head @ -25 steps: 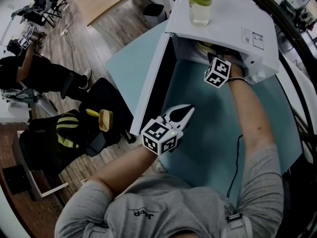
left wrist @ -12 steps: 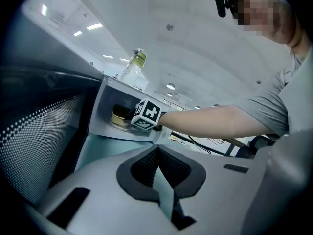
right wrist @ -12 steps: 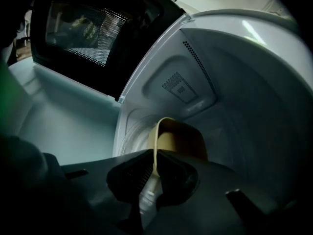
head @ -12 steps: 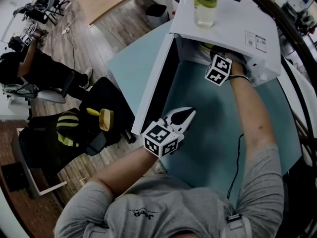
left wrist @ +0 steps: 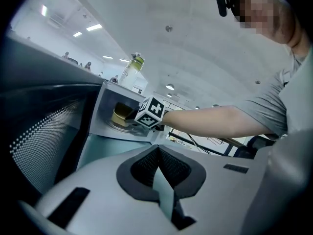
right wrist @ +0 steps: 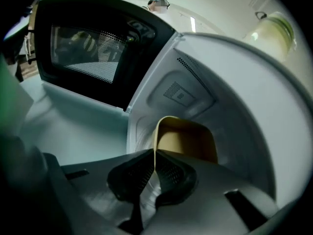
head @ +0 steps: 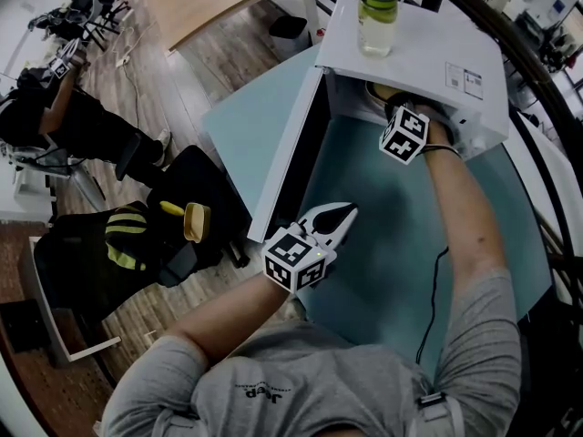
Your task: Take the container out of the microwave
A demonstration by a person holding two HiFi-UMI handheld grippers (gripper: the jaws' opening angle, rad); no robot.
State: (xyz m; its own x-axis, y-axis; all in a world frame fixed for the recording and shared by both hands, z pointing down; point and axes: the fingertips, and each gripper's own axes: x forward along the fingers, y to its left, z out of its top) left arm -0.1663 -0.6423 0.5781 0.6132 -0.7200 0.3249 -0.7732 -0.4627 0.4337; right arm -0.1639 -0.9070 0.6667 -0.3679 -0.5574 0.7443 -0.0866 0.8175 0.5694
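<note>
While you're reaching your right arm into the white box-shaped microwave oven (head: 428, 57), your right tool (right wrist: 154, 153) is gripping the thin near wall of the tan-yellow plastic container (right wrist: 188, 138). Its jaws are pinching together on the rim, one pad inside and one outside. The container is sitting upright inside the cavity, towards the front opening, and it's showing in the head view only as a yellow sliver (head: 374, 88) just past the tool's marker cube.

The microwave's dark-windowed door (head: 284, 148) is hanging fully open to your left, edge-on from above. A clear drink bottle with a yellow-green band (head: 377, 18) is standing upright on the microwave's top, near its left edge.

Your left tool (left wrist: 157, 150) is hovering over the pale teal tabletop (head: 392, 235), in front of the open door and well apart from the container. Its jaws are pressing together with nothing between them, tips pointing towards the cavity.

A thin black cable (head: 437, 289) is trailing across the tabletop beside your right forearm.
</note>
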